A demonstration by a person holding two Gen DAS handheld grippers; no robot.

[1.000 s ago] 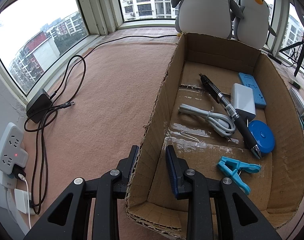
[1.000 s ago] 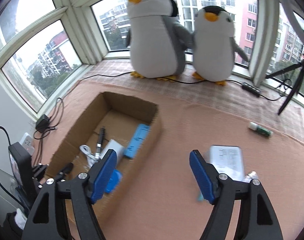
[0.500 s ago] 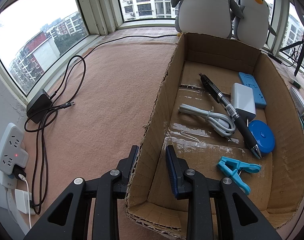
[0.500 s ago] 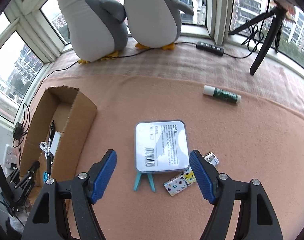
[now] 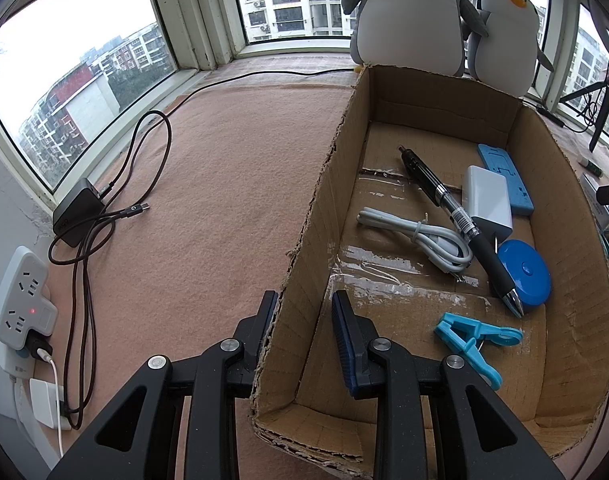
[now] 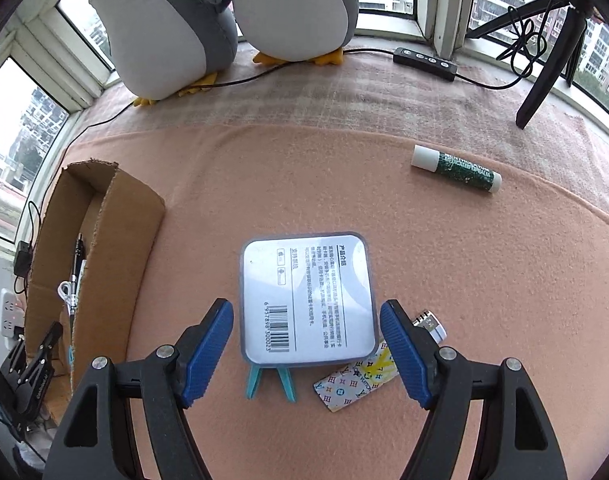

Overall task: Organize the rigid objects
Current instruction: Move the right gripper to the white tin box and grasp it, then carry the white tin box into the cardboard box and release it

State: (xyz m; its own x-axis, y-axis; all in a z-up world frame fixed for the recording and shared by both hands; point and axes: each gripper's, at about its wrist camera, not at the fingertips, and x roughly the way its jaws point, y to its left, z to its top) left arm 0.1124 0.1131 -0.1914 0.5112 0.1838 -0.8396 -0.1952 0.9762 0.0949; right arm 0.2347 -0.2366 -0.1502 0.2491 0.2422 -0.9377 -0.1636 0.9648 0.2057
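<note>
Right wrist view: my right gripper (image 6: 306, 354) spread astride white case (image 6: 307, 300), untouched. Next: lower, squeeze. Left gripper (image 5: 304, 336) pinching box (image 5: 304, 264) wall.

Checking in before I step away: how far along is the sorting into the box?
Done: pen, cable, charger and clip lie in the cardboard box, gripped by the left gripper. In hand: the open right gripper straddles the square case. Left: lip balm, card.
</note>
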